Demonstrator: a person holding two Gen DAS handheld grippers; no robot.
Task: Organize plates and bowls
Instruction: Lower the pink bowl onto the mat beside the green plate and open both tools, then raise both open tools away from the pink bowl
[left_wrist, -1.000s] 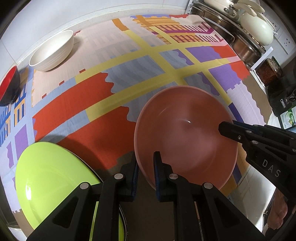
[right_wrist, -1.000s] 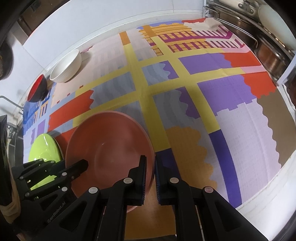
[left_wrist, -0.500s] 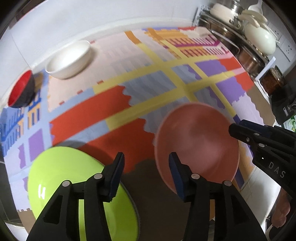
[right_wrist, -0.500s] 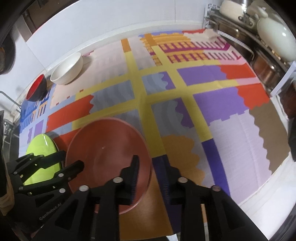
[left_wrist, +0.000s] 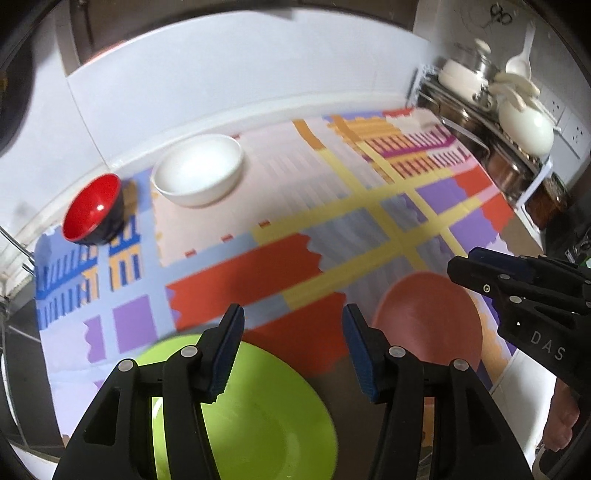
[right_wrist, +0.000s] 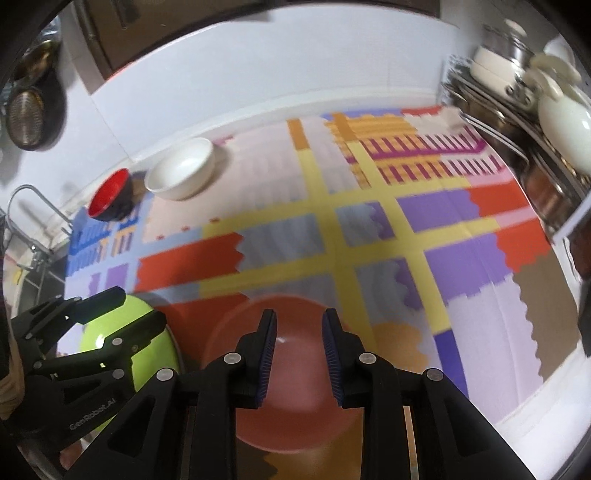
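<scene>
Left wrist: white bowl (left_wrist: 198, 169) and red bowl (left_wrist: 93, 209) empty, far on the mat (left_wrist: 258, 206). Left gripper (left_wrist: 291, 350) angled down over the green plate (left_wrist: 255, 410); jaws just opened further, nothing between.

Right wrist: right gripper (right_wrist: 298, 360) spread, above the pink plate (right_wrist: 295, 421), holding nothing.

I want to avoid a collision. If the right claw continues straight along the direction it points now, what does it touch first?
Most likely the round salmon-pink plate lying flat on the patchwork cloth. The right claw is open and empty, pointing steeply down over it. The exact touching point is unclear, because depth is hard to judge.
</scene>
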